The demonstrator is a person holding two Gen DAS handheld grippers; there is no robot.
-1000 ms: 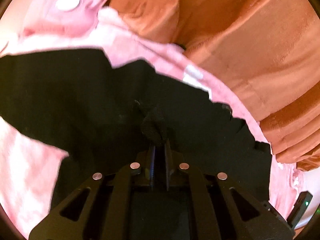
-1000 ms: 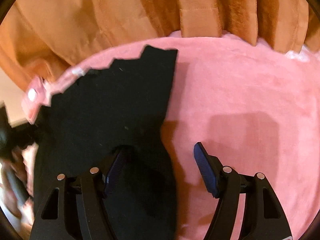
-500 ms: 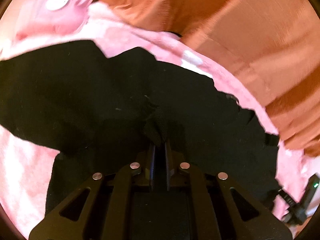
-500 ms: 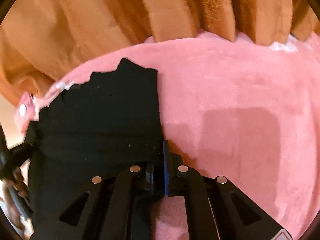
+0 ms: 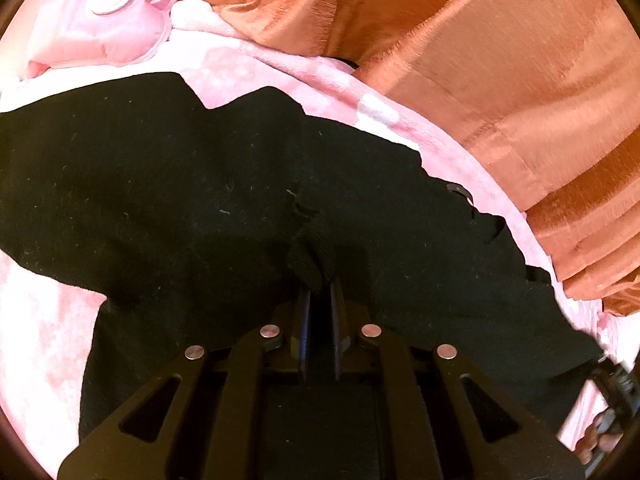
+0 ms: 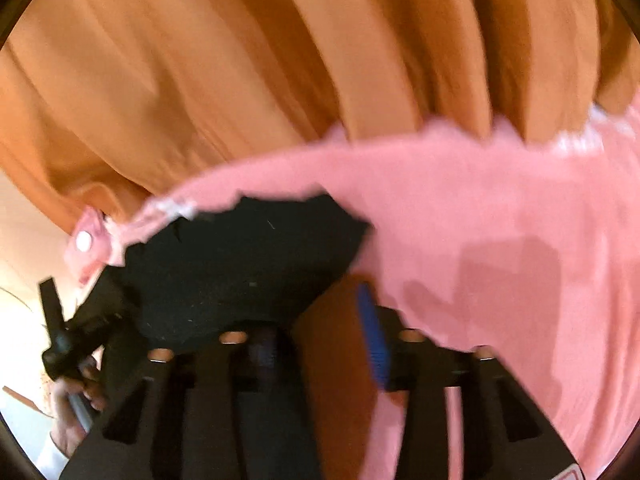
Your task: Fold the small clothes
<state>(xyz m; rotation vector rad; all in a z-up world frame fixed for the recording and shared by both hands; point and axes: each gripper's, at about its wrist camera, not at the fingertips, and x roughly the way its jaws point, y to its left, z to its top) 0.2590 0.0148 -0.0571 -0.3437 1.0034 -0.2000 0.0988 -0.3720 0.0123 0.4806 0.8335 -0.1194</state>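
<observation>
The left gripper (image 5: 319, 292) is clamped on a bunched fold of the black knit garment (image 5: 168, 184) lying on the pink fleece blanket (image 5: 44, 320), while the right gripper (image 6: 320, 344), jaws just opening and nothing between them, must regrasp an edge to fold.

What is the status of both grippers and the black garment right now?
Left gripper shut on black garment. Right gripper jaws just opening, nothing clearly pinched. Garment on pink blanket. Nothing in the way.
</observation>
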